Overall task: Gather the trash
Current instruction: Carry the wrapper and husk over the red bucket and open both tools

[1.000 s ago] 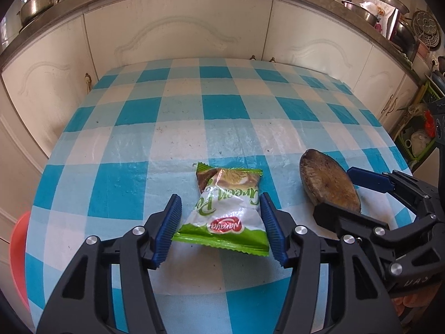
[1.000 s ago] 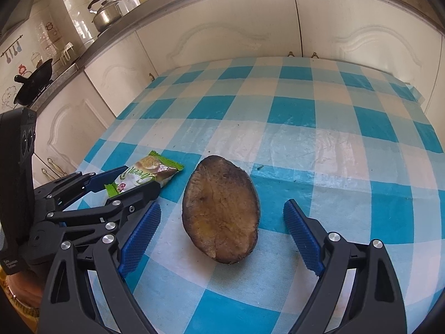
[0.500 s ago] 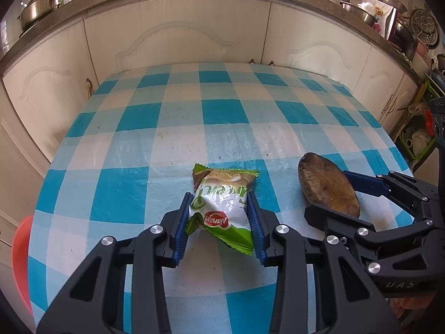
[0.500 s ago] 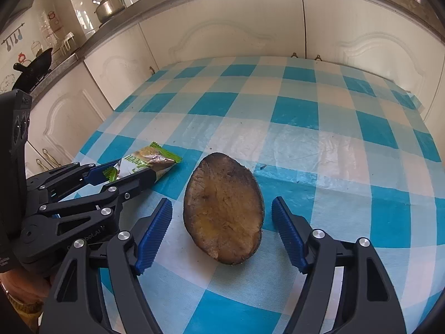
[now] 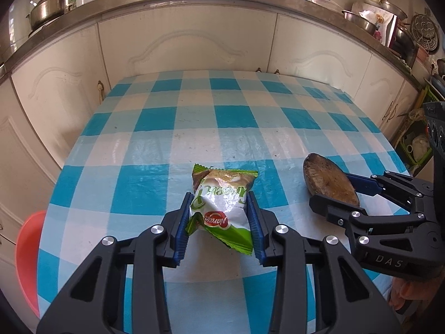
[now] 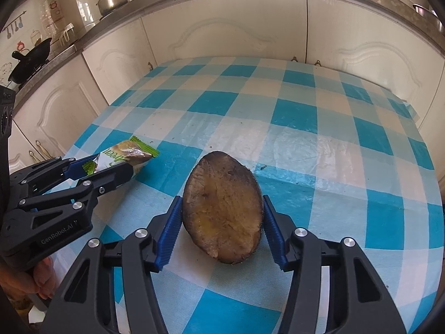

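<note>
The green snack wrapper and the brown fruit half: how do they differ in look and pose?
The green snack wrapper is shiny, printed and crumpled; the brown fruit half is dull, oval and rigid. The wrapper's near end is tilted up off the checkered tablecloth; the fruit half lies flat, cut face up. Both sit between closed jaws.

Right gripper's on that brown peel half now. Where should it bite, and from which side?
Grip the brown peel half across its narrow width, near the middle, coming in low from the near end. It lies flat and oval, long axis pointing away, so the right gripper has its jaws flanking the two long edges.
</note>
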`<state>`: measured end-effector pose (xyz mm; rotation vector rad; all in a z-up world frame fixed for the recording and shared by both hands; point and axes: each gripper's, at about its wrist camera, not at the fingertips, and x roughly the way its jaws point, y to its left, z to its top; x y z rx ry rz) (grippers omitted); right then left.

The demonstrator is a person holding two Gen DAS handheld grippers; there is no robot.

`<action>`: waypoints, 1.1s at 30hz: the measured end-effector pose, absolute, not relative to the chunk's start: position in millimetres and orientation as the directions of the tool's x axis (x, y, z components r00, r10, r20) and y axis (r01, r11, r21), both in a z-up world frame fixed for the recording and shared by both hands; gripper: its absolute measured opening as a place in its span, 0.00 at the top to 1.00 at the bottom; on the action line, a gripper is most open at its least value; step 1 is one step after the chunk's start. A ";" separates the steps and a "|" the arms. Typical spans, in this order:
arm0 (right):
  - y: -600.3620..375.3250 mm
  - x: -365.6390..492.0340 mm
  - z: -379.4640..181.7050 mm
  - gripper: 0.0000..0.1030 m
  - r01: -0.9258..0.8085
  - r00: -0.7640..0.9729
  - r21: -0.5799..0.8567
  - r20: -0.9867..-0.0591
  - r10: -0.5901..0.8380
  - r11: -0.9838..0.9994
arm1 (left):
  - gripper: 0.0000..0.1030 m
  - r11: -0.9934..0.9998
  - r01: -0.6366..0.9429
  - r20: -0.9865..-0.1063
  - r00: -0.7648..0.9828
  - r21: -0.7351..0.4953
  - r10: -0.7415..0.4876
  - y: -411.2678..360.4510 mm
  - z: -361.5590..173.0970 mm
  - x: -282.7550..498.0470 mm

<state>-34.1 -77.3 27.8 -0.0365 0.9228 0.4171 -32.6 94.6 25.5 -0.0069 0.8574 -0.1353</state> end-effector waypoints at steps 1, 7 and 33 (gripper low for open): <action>-76.4 -34.7 28.4 0.45 -0.368 0.532 0.143 -0.778 0.334 0.919 | 0.62 0.992 0.113 -0.751 0.649 -0.059 -0.119 96.0 26.4 -34.1; -77.2 -37.8 32.1 0.45 -0.375 0.546 0.150 -0.762 0.349 0.915 | 0.62 0.995 0.088 -0.742 0.663 -0.055 -0.099 108.0 30.8 -41.2; -61.0 -50.0 37.8 0.45 -0.346 0.587 0.111 -0.749 0.307 0.932 | 0.62 0.995 -0.094 -0.707 0.706 -0.045 0.035 204.9 47.5 -89.0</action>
